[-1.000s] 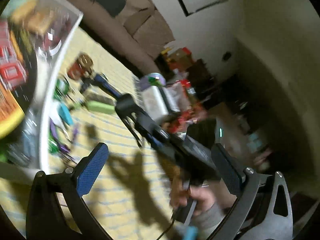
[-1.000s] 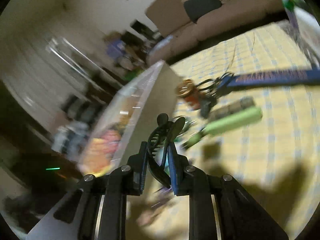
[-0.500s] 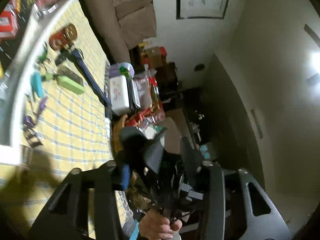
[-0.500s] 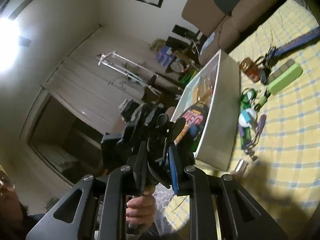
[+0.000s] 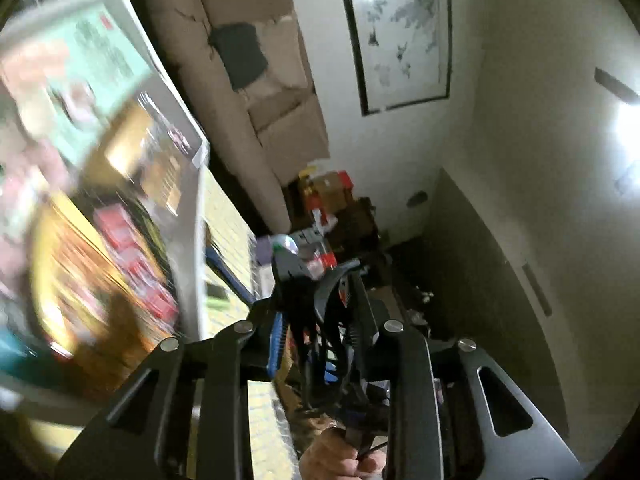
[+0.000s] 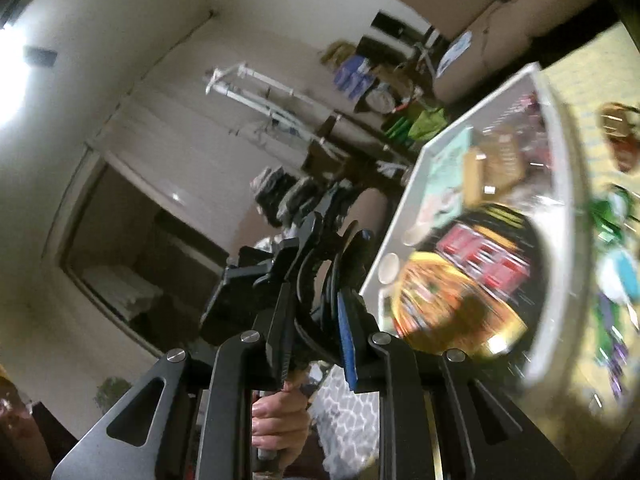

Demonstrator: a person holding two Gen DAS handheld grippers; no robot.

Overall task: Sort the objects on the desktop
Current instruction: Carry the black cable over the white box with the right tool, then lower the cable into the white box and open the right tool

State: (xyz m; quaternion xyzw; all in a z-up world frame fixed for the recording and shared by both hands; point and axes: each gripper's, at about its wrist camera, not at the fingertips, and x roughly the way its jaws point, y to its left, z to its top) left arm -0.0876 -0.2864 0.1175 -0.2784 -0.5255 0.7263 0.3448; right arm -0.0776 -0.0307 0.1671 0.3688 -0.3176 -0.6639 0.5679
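1. The room was dim, and a ceiling light [image 6: 12,92] flared white at the frame edge.
2. Motion blur smeared the white tray [image 5: 188,240].
3. Fisheye edges curved and went dark.

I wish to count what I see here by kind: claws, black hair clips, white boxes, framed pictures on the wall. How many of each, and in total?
Claws: 2 (left claw, right claw)
Black hair clip: 1
White box: 1
Framed picture: 1
Total: 5
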